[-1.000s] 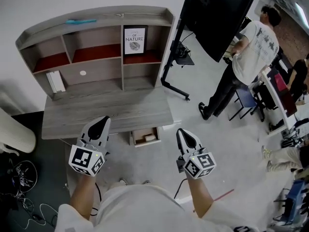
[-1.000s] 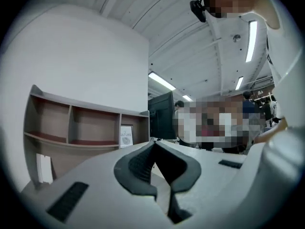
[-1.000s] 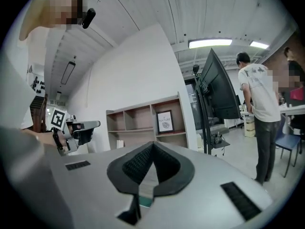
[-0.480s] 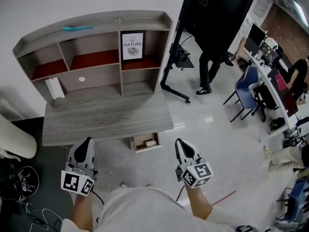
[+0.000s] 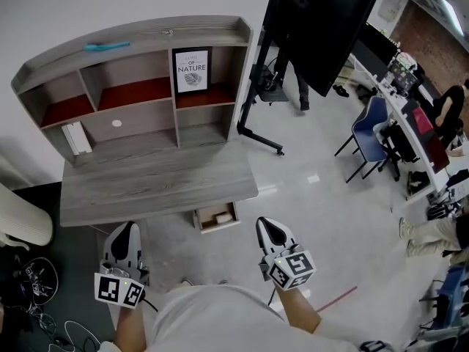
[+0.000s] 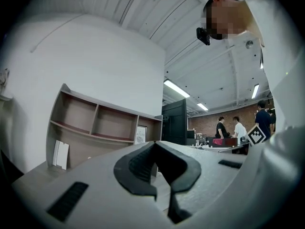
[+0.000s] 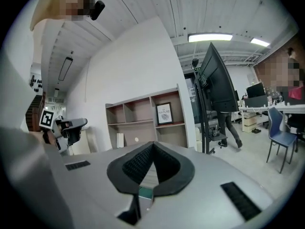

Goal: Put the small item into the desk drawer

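The grey desk (image 5: 157,182) carries a shelf unit, and a small drawer (image 5: 218,228) stands pulled out under its front edge. A pale small item (image 5: 222,216) lies in the drawer. My left gripper (image 5: 126,231) hangs shut below the desk's front left, its tips together (image 6: 155,143) and nothing between them. My right gripper (image 5: 268,226) hovers over the floor just right of the drawer, also shut (image 7: 152,143). A small green patch shows deep in its throat; I cannot tell what it is.
A framed print (image 5: 191,70), white books (image 5: 75,138) and a teal item (image 5: 106,47) sit in and on the shelf unit. A large black screen on a stand (image 5: 315,20) is at the right, a blue chair (image 5: 370,134) beyond it. Cables (image 5: 29,284) lie at the left.
Both grippers have drawn back from the desk toward my body, the left one most. The person in white by the screen has walked out of sight.
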Demonstrator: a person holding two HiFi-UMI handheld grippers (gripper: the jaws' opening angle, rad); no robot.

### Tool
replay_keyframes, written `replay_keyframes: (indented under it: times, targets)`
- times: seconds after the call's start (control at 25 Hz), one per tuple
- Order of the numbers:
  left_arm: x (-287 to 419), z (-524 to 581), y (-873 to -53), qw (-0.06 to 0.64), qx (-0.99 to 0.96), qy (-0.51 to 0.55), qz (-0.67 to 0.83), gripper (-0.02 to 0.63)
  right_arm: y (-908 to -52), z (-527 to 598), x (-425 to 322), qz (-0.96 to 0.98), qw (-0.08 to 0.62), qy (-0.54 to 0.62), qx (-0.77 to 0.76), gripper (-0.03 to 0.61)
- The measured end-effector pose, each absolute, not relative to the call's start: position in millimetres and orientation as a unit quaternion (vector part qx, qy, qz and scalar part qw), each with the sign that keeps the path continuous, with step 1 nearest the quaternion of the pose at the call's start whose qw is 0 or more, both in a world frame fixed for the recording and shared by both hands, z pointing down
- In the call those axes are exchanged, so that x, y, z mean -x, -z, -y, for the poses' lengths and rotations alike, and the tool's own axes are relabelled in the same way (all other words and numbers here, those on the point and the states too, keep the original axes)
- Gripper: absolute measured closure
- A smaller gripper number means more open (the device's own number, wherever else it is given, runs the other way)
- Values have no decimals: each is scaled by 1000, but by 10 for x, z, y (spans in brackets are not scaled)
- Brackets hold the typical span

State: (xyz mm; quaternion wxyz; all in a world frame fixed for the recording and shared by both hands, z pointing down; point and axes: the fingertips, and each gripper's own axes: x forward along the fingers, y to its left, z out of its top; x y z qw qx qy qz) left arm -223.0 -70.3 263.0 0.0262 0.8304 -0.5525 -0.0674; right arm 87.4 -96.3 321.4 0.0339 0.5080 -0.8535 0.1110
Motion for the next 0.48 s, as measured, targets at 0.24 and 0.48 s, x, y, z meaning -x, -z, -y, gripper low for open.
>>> replay_keyframes:
  times: [0.24,0.48]
  targets:
    - [2181,700,-2610,25,-834,68,547,607,-3193,931,-745,861,23,-110,-496,581]
    - [2174,647,-2627,28,-839,67,540,607,-3187,867,-629,865,24,-106,-489,581]
